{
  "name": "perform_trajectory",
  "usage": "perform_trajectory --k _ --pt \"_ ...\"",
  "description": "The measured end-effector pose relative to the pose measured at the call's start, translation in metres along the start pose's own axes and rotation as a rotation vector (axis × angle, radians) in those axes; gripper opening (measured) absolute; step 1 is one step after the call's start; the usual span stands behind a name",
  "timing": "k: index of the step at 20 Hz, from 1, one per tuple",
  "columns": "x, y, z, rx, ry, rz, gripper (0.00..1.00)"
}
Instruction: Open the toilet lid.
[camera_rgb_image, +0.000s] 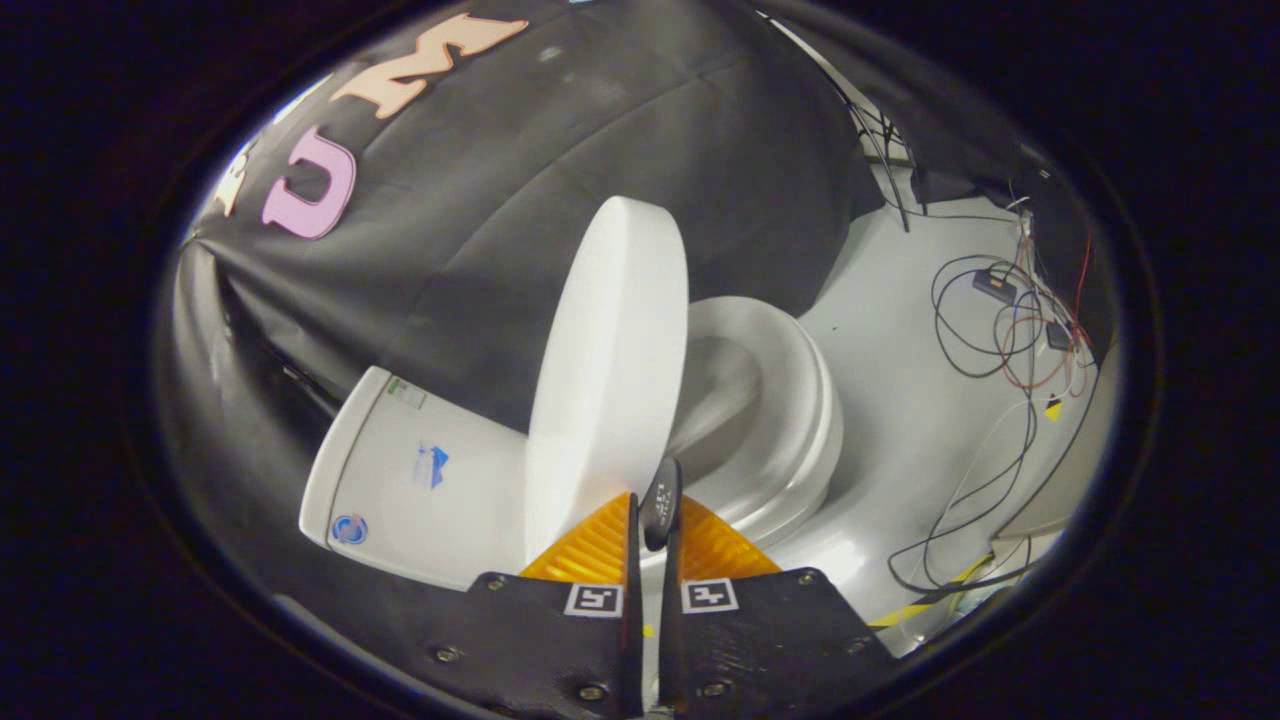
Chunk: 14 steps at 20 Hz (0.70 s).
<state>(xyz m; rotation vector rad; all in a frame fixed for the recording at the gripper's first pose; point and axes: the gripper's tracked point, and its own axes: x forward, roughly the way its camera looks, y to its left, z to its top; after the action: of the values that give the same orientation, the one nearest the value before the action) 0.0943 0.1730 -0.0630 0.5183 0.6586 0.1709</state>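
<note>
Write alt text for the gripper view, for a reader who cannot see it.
A white toilet lid stands raised, nearly upright, with the gripper closed on a small dark tab at its lower edge. Beside the lid lie the open seat and bowl; the tank sits on the lid's other side. Loose cables trail over the pale floor beyond.

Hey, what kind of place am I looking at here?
Likely a mock bathroom in a test booth, not a real one: a toilet with its lid raised, black cloth as walls, loose cables on the floor. The gripper looks closed.
</note>
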Motion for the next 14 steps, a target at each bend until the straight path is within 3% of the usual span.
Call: perform_trajectory --k 2,10,14 --pt "-0.004 0.006 0.001 -0.012 -0.015 0.006 0.07" --pt "-0.023 0.048 0.005 -0.318 -0.133 -0.041 0.07" --pt "-0.026 0.064 0.004 -0.369 -0.163 -0.036 0.07"
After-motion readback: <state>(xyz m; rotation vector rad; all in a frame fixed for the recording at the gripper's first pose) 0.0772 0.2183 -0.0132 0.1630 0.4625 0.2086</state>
